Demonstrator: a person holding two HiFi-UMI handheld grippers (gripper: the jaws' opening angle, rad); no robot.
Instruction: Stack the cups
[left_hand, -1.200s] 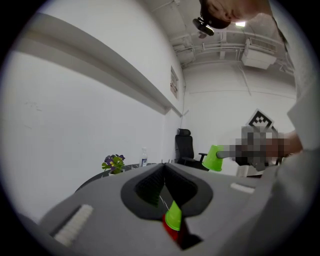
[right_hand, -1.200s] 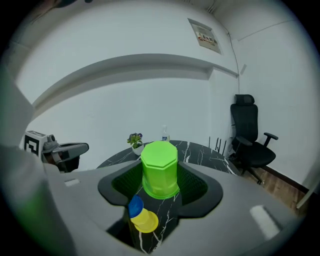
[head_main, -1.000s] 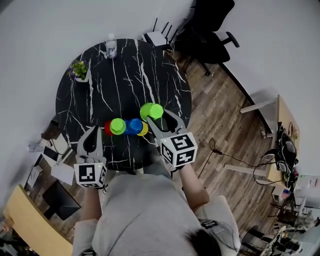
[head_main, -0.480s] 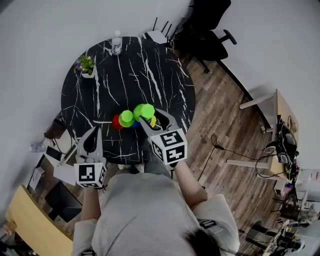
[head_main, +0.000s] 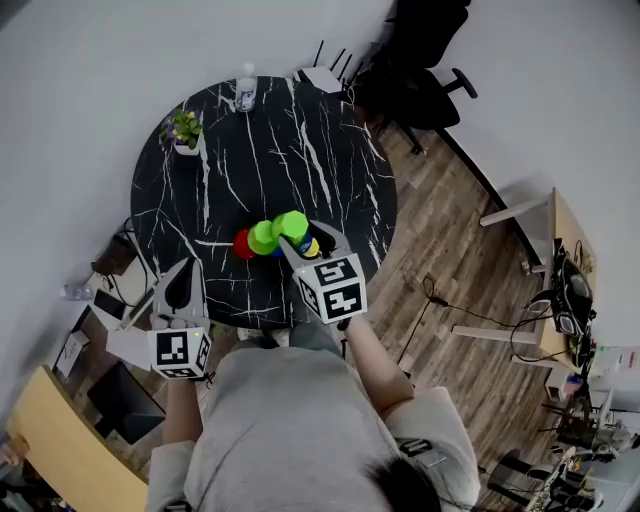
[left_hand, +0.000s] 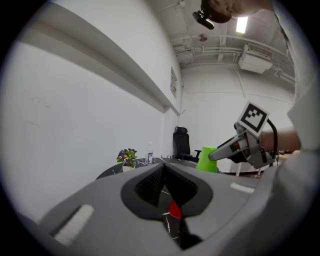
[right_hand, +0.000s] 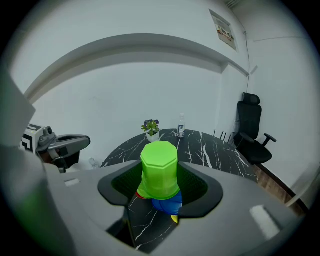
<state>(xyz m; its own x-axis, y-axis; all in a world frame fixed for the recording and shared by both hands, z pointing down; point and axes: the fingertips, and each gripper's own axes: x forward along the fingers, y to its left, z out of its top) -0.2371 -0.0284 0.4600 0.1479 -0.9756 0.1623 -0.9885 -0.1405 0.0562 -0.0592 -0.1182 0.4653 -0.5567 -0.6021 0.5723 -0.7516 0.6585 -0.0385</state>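
- closest to the person, the left gripper (head_main: 183, 268) sits just off the near-left edge of the black marble table (head_main: 330, 170), jaws pressed shut with nothing in them; a bit of the red cup (head_main: 243, 243) peeks through the little gap behind the tips in its own view
- right gripper (head_main: 300, 235) is just over the near edge, angled down, jaws spread wide and clamped on both sides of a green cup (right_hand: 160, 170) that's flipped upside down with its flat octagon bottom facing up
- that green cup is up off the surface, right over the cluster of cups near the near edge, a bit right of the middle
- directly under it there's the blue cup (right_hand: 167, 204), with a yellow cup (head_main: 312, 247) poking out on the right side; honestly can't tell if the green one is touching the blue yet
- just left of it is a second green cup (head_main: 262, 237), and the red cup is at the left end of the row, touching it or close to it
- way back by the far-left edge there's a small potted plant (head_main: 183, 130)
- a clear bottle (head_main: 246, 88) stands at the far edge
- past the table, a black office chair (head_main: 420, 50) on the wood floor
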